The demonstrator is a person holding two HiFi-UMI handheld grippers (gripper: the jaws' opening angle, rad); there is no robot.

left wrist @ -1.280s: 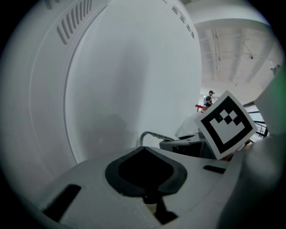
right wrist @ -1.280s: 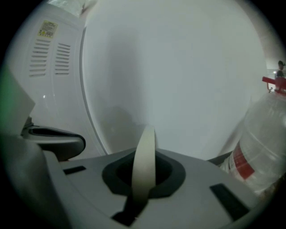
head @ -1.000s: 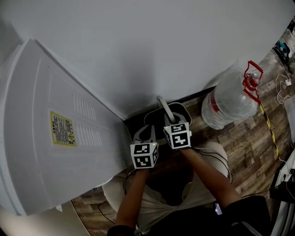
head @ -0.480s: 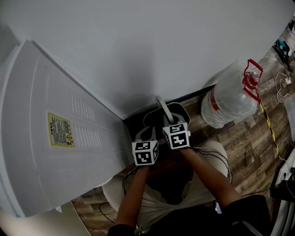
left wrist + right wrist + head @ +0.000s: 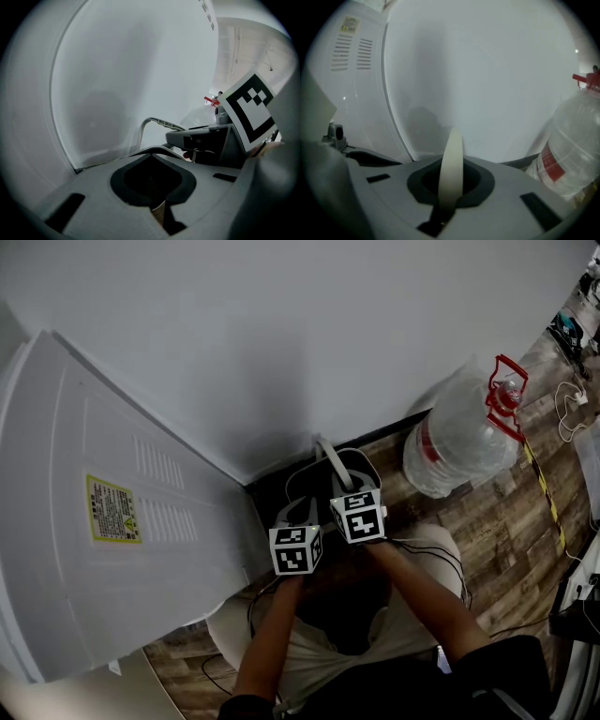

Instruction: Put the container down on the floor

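Observation:
The container (image 5: 377,467) is a dark grey bin that stands low by the wall's foot, with a pale handle (image 5: 330,460) raised over it. My right gripper (image 5: 343,486) is shut on that handle. In the right gripper view the handle (image 5: 452,161) runs upright as a pale strap out from between the closed jaws of my right gripper (image 5: 449,190). My left gripper (image 5: 298,514) hangs just left of the right one, beside the bin. Its jaws meet, and I see nothing between them in the left gripper view (image 5: 157,187). There the handle (image 5: 154,123) arches ahead, and the right gripper (image 5: 201,140) lies to the right.
A tall white appliance (image 5: 112,521) with a yellow label stands close on the left. A large clear water bottle (image 5: 459,442) with a red cap leans at the right. The white wall is straight ahead. Cables (image 5: 572,409) and a yellow strip (image 5: 544,488) lie on the wood floor.
The left gripper's cube has shifted slightly toward the right gripper. The right gripper keeps the same hold on the handle. The head view has drifted a little.

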